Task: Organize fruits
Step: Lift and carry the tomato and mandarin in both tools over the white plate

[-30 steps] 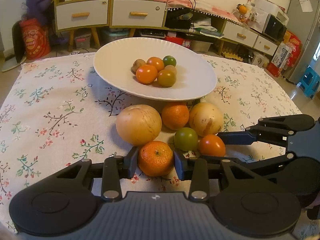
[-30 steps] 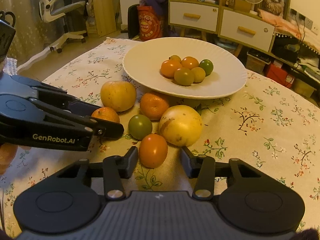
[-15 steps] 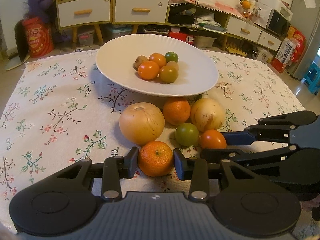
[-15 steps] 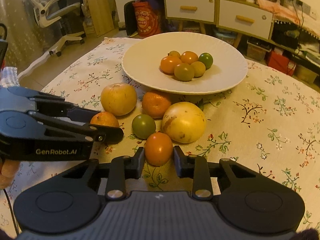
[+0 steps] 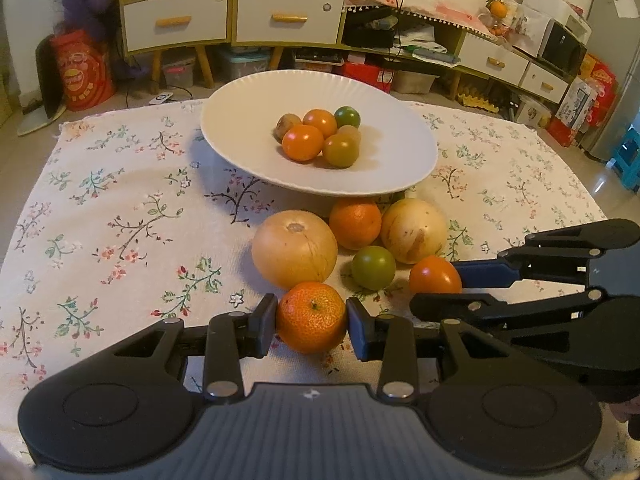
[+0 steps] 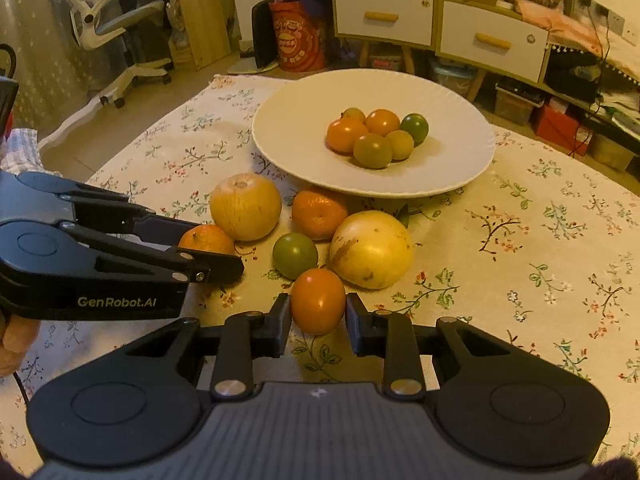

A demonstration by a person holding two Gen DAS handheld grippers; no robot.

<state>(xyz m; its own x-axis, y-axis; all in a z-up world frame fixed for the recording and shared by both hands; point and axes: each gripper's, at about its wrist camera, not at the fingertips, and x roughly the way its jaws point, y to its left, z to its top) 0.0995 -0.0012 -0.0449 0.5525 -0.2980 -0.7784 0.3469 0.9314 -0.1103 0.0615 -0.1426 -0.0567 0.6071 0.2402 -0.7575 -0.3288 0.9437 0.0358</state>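
Observation:
My left gripper (image 5: 312, 320) is shut on a tangerine (image 5: 311, 317) that rests on the floral cloth. My right gripper (image 6: 318, 312) is shut on an orange tomato (image 6: 318, 300), also seen from the left wrist view as the tomato (image 5: 434, 276) between the right fingers. Loose on the cloth beyond lie a green tomato (image 6: 295, 255), two pale yellow round fruits (image 6: 245, 206) (image 6: 371, 249) and another tangerine (image 6: 319, 212). The white plate (image 6: 452, 168) behind them holds several small tomatoes (image 6: 374, 150).
The table's floral cloth (image 5: 100, 216) spreads wide on the left and right of the fruit. Beyond the table stand drawer cabinets (image 5: 286, 20), a red bag (image 5: 82, 70) and an office chair (image 6: 116, 32). A person's fingers (image 6: 16, 344) hold the left gripper.
My right gripper's jaws have closed in onto the orange tomato. The left gripper keeps its hold on the tangerine and has stayed in place.

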